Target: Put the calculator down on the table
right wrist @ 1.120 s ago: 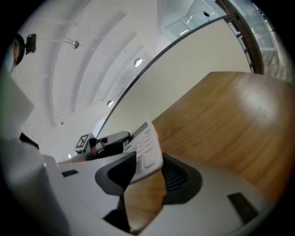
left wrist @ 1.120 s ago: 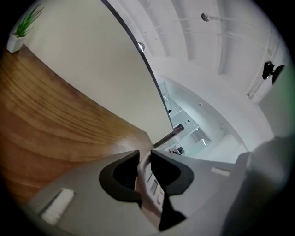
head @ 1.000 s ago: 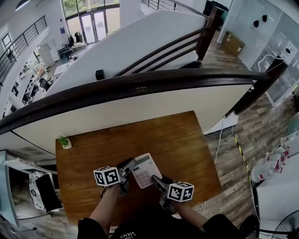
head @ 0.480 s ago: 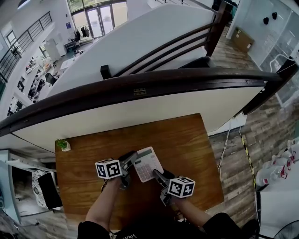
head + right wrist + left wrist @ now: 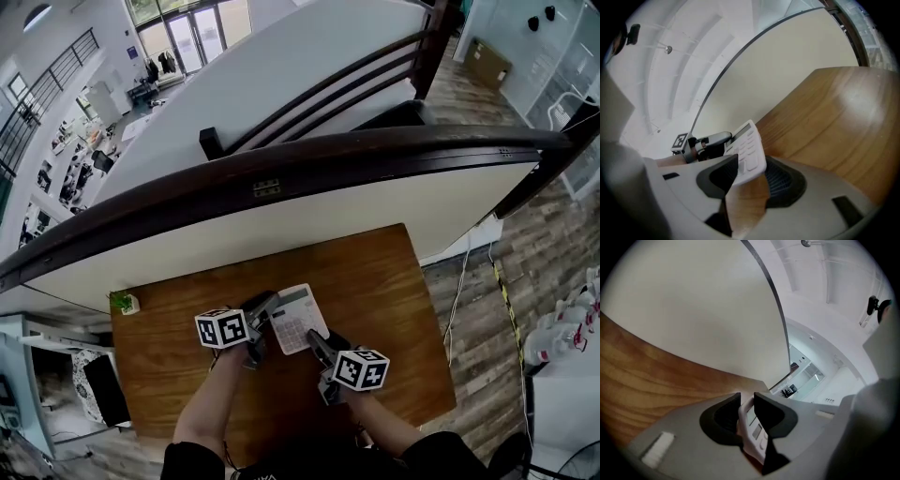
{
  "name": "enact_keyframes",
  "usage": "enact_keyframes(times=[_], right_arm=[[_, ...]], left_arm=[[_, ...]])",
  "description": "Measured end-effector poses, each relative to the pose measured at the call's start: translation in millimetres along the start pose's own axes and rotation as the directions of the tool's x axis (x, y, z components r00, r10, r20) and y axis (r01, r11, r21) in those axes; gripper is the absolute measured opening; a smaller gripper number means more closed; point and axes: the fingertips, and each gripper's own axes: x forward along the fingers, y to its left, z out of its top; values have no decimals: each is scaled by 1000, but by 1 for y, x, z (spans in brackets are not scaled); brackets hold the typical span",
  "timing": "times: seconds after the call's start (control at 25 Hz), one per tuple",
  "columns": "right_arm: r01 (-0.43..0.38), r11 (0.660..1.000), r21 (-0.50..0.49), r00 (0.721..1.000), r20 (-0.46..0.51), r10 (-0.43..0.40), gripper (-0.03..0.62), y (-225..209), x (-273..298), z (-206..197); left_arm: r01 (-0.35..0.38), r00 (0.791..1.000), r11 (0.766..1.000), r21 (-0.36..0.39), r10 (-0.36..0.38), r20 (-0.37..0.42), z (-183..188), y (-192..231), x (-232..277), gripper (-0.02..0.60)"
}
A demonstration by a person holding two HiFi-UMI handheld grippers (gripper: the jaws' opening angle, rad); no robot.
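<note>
Now the white rectangular plastic calculator is between two tools over the middle of the brown wooden counter; whether it already touches the wood I cannot tell. The left hand-held gripper holds its edge at 9 o'clock. Its jaws are narrow and have just been opening a little, with the thin edge between them and both pads on it. The right hand-held gripper clamps the corner at 5 o'clock with wider jaws, one on the key face and one on the back. A small green potted plant stands at the counter's corner at 9 o'clock, well apart.
</note>
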Motion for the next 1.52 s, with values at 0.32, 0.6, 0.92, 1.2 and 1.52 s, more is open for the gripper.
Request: enact_keyframes(times=[0.32,0.6,0.92,1.2,1.52], right_arm=[[1,1000,26,1000,24,-1,153,-7,21,11],[24,999,32,1000,14,-25,156,-10,31,17],[55,998,3,998,0,-55,166,-12,38,21],[73,996,-41,997,-9,-74,183,-14,34,21],[93,992,-86,993,-65,-98,187,-17,23,8]], left_arm=[[20,1000,999,51,-19,-8,17,12,15,87],[4,1000,999,40,-3,-24,20,28,24,81],[-5,1000,999,45,6,-29,22,39,32,77],[10,1000,996,90,-12,20,33,36,37,75],[-17,997,990,141,6,76,47,41,39,84]])
